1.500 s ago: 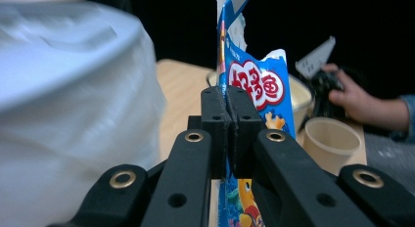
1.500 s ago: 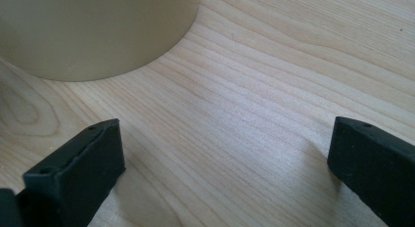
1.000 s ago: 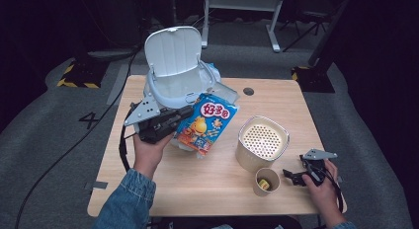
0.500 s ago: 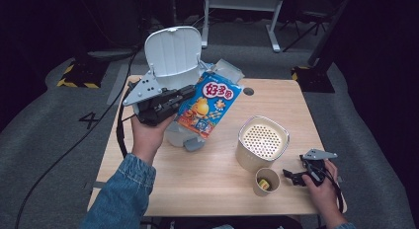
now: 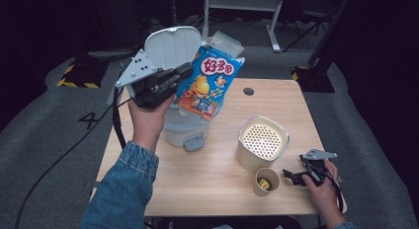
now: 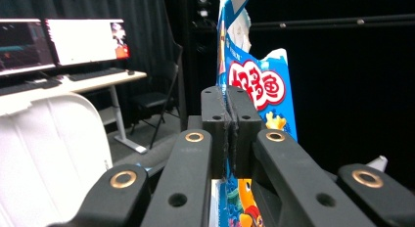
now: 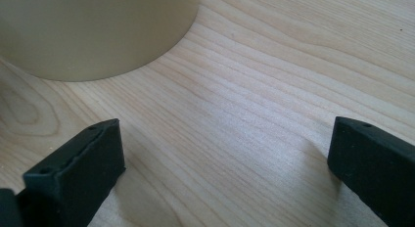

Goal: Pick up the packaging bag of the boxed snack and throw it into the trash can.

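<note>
The left gripper (image 5: 184,73) pinches the blue printed snack bag (image 5: 210,82) aloft, probably next tipping it over the open white bin (image 5: 185,128).

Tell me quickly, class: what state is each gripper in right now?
Left gripper: closed on the blue snack bag, held up above the table.
Right gripper: open, holding nothing, low over the table.

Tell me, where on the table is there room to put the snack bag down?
Bare wood lies along the near left of the light wooden table, between the pale plastic bin and the edge, and at the far right corner behind the cream perforated-lid canister. It is crowded near the small paper cup and the right gripper.
</note>
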{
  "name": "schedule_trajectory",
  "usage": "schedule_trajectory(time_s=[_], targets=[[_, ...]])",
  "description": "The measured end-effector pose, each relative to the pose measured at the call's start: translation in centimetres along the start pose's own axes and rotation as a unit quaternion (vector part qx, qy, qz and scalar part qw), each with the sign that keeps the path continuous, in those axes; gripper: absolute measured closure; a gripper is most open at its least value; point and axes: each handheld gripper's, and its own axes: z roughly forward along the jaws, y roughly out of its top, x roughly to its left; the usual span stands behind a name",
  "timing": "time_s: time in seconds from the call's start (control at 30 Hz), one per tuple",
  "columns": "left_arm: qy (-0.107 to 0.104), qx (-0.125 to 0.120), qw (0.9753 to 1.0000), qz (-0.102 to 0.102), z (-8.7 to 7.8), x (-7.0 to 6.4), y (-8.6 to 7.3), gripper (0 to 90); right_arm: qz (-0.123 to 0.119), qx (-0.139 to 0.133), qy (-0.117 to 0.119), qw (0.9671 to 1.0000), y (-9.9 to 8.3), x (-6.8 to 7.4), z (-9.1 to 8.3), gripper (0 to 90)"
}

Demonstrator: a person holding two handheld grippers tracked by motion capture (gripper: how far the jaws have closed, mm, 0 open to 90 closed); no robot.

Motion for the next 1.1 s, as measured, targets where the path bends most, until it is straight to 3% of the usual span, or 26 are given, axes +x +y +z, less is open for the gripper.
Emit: schedule_trajectory(time_s=[0.37,0.5,0.87,0.97,1.1], targets=[[0.039,-0.019,0.999,-0.006,0.4,1.1,2.1,87.9,0.0,0.0,0.0,1.0,0.0,0.0,0.0,0.4],[0.057,-0.021,0.9981,0.002,0.7,1.5,2.4,87.9,0.0,0.0,0.0,1.0,0.0,0.0,0.0,0.4],[0.096,-0.009,0.9953,-0.01,2.1,4.3,2.1,87.9,0.002,0.0,-0.003,1.0,0.0,0.1,0.0,0.5],[0.116,-0.004,0.9932,-0.011,2.5,5.0,1.7,87.9,0.002,-0.001,-0.003,1.0,0.0,0.1,0.0,0.4],[0.118,-0.005,0.9929,-0.015,3.2,5.9,1.2,88.0,0.002,0.0,-0.003,1.0,0.0,0.1,0.0,0.4]])
